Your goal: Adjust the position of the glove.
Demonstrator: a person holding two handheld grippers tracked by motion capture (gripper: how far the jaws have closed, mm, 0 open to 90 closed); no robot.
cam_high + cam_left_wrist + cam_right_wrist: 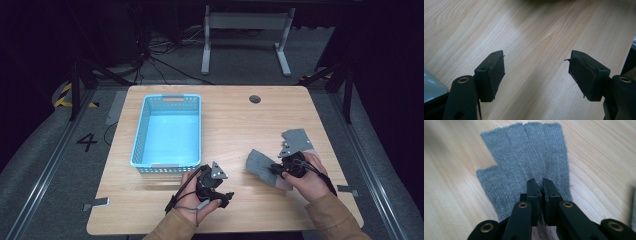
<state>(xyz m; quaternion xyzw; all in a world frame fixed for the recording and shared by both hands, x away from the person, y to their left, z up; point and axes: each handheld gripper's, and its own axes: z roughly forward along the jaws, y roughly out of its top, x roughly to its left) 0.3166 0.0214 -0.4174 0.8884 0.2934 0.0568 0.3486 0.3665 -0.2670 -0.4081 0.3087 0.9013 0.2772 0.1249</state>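
Near the table's right edge, right claw (540, 185) pinches grey glove (524, 157).

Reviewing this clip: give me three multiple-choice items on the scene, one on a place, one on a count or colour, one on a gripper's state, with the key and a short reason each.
1. Where does the blue basket stand on the table?
A. on its left half
B. at its right edge
C. on top of a glove

2. How many grey gloves are on the table?
A. one
B. two
C. four

3. How does the right gripper stand?
A. wide open above bare wood
B. shut on a grey glove
C. shut on the basket's rim

Key:
1 A, the high view shows the basket left of the table's middle, ahead of the left gripper.
2 B, one grey glove sits at the right gripper and a second glove lies beyond it.
3 B, in the right gripper view the jaws meet with knit fabric pinched between them.
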